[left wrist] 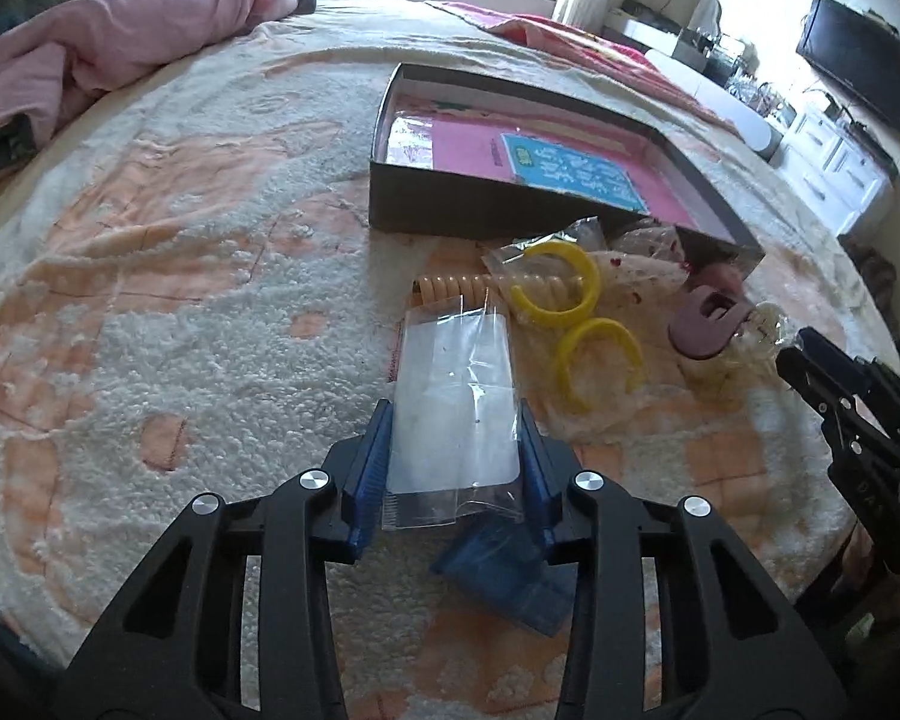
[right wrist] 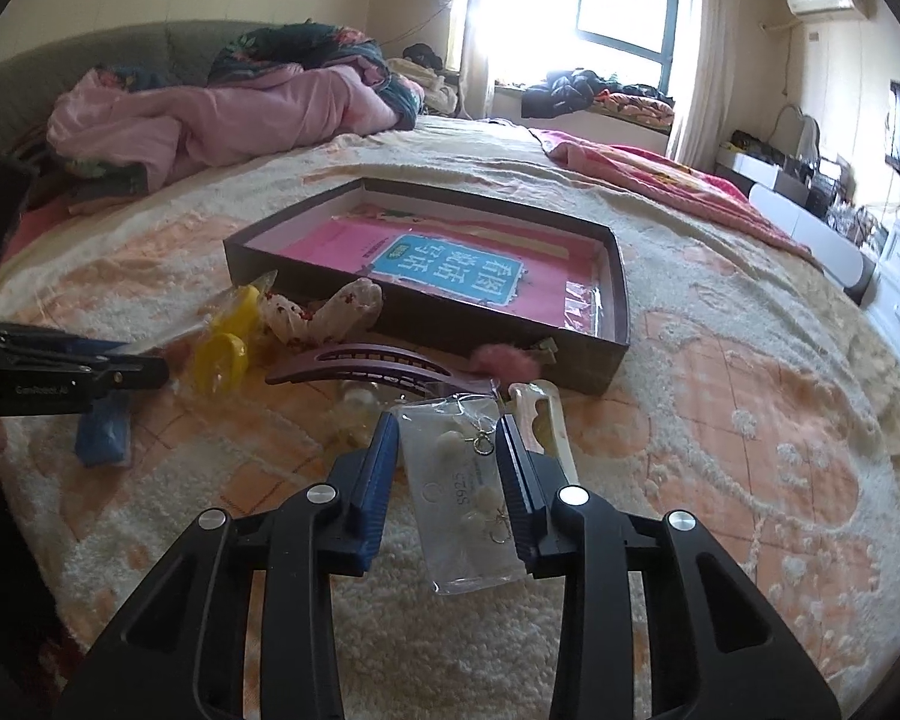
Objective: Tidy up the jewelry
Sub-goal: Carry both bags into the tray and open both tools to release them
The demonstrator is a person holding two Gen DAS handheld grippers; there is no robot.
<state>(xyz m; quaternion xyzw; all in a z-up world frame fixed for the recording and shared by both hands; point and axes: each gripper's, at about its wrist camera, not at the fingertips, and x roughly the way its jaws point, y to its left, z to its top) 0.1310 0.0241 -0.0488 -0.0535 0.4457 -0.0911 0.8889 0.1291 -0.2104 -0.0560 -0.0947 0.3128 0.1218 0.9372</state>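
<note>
Fluffy bedspread [left wrist: 180, 312]; left tool [left wrist: 455, 420] straddles a clear bag [left wrist: 453, 408], right tool [right wrist: 448, 438] a glossy earring packet [right wrist: 462, 492], grips unclear.

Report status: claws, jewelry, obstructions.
Left claw open around clear bag. Right claw open around earring bag. Box ahead, hair clip and yellow hoops between.

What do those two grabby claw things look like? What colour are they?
Both are the same. The left gripper and the right gripper have black plastic arms with long cut-out slots and shiny round silver bolts at the joints. Their fingers carry dark blue ribbed pads. Seen from the side, the left one shows small white lettering on its black body. No cables or sleeves show.
</note>
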